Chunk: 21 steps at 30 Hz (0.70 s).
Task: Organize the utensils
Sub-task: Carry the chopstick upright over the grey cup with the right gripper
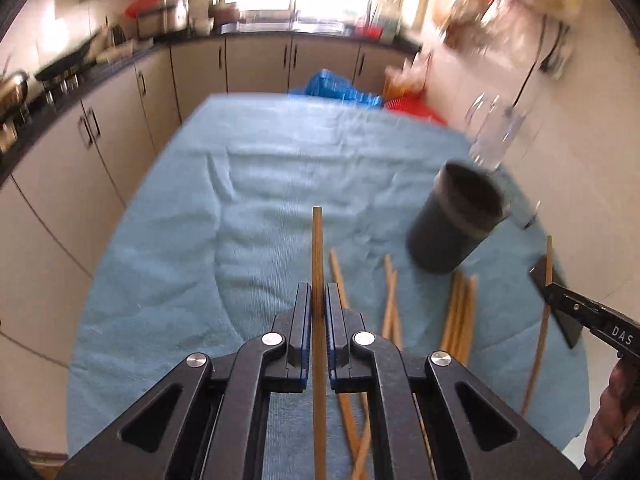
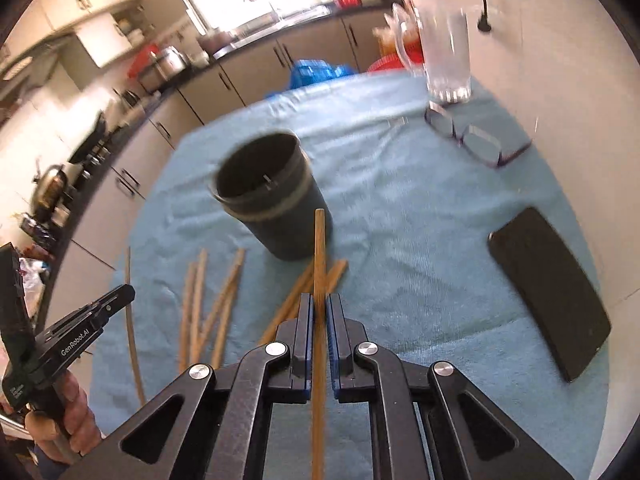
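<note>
My left gripper point(image 1: 318, 294) is shut on a wooden chopstick point(image 1: 317, 248) that sticks out ahead of its fingers, lifted above the blue cloth point(image 1: 240, 208). My right gripper point(image 2: 319, 304) is likewise shut on another wooden chopstick point(image 2: 319, 248), raised over the cloth. A dark cylindrical holder point(image 1: 456, 216) point(image 2: 272, 200) stands upright and looks empty, ahead and right of the left gripper, ahead and left of the right one. Several loose chopsticks point(image 1: 460, 312) point(image 2: 212, 308) lie on the cloth between the grippers. The right gripper's side also shows at the left wrist view's right edge point(image 1: 560, 300).
A black phone point(image 2: 552, 292) lies on the cloth at the right. Glasses point(image 2: 472, 140) and a clear glass pitcher point(image 2: 444, 48) sit at the far right by the white wall. Kitchen cabinets point(image 1: 120, 120) run along the left and back. A hand point(image 2: 68, 412) holds the left gripper.
</note>
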Motion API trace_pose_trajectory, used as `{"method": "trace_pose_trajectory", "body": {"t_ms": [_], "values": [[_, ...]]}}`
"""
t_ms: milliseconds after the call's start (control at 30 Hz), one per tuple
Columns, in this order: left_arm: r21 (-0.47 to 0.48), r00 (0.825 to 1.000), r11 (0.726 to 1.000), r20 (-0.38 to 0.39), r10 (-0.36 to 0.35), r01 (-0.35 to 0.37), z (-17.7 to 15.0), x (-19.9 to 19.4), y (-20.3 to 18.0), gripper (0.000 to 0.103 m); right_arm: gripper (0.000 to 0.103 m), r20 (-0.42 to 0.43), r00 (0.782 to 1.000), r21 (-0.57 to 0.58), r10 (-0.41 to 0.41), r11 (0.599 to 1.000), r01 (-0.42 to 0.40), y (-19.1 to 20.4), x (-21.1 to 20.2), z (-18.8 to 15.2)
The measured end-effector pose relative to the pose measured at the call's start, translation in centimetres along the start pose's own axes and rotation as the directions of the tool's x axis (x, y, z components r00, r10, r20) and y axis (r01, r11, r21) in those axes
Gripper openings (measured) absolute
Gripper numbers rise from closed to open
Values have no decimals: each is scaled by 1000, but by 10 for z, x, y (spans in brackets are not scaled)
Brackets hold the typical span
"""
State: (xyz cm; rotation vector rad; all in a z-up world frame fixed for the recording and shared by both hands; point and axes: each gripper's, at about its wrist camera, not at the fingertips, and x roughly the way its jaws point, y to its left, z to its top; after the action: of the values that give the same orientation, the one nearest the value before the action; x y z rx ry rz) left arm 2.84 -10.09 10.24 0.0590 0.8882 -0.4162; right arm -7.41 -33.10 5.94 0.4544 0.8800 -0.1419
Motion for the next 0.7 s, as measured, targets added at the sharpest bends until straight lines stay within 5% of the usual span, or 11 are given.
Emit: {"method": "trace_pose_trajectory", "body": {"t_ms": [333, 567, 700], "values": [[36, 986, 998, 157, -51, 46, 11, -68, -21, 6, 7, 187, 981, -56, 57, 997, -47, 22, -60, -6], [47, 984, 998, 172, -53, 45, 7, -70, -28, 6, 7, 209, 976, -51, 66, 997, -57, 19, -73, -8], [44, 992, 997, 106, -63, 59, 10, -51, -25, 6, 7, 212, 975, -48, 68, 997, -59, 18, -75, -9]]}}
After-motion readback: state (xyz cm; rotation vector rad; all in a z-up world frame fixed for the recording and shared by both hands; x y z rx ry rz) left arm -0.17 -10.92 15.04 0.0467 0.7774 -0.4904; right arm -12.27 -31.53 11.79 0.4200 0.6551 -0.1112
